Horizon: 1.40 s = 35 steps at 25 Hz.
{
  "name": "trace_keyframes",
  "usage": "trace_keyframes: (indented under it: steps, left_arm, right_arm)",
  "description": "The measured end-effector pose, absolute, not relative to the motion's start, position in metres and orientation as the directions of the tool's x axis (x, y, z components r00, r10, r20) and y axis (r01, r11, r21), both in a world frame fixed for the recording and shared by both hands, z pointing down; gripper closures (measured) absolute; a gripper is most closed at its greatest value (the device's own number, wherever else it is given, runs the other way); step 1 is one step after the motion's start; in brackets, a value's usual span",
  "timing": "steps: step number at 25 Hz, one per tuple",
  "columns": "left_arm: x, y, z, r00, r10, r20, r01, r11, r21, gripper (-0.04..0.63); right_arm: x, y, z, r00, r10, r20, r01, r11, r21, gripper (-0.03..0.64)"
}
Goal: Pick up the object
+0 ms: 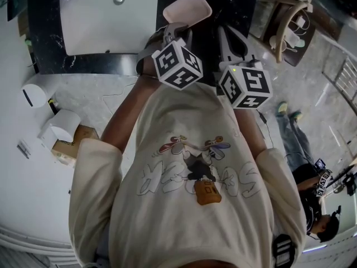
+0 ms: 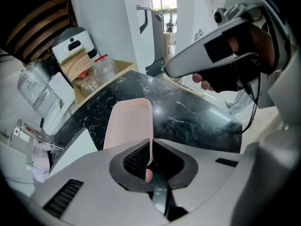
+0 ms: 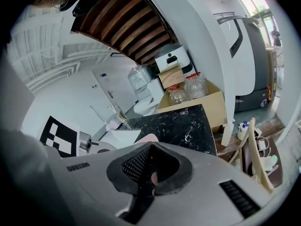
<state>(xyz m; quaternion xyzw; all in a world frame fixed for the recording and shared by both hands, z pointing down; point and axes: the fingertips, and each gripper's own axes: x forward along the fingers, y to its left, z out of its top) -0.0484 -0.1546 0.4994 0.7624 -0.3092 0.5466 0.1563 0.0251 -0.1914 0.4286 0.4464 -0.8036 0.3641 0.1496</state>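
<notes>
1 pink tray (image 1: pixel 187 9) lies over 1 black marble counter (image 2: pixel 188 112), beside 1 white sink (image 1: pixel 106 21). There are 2 grippers. The left gripper (image 2: pixel 150 142) has its jaws barely parted, clamped on the tray's rim. The right gripper (image 3: pixel 151 145) has its jaws together, empty. The room is white-walled. The jaws hide the tray's near end.

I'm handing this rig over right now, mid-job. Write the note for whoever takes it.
Left gripper: fingers shut on the rim of the pink tray, which sticks out forward over the black marble counter.
Right gripper: fingers together, nothing between them, beside the left one.
Done: the tray is grasped. These views do not settle whether it is clear of the counter.
Left: probably finish the lift with a firm grip, since the tray hangs from one edge.
</notes>
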Motion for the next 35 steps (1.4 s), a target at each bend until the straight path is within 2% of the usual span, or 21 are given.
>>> trace_keyframes:
  steps: [16, 35]
  left_arm:
    - [-0.052, -0.129, 0.474, 0.233, -0.354, 0.906, -0.690, -0.717, -0.103, 0.565]
    - [-0.055, -0.065, 0.425, 0.277, -0.437, 0.856, -0.690, -0.710, -0.139, 0.565]
  right_arm:
    - [0.030, -0.157, 0.410, -0.533, -0.637, 0.557, -0.844, 0.354, -0.403, 0.599]
    - [0.020, -0.094, 0.379, -0.512, -0.692, 0.509, -0.858, 0.385, -0.340, 0.598]
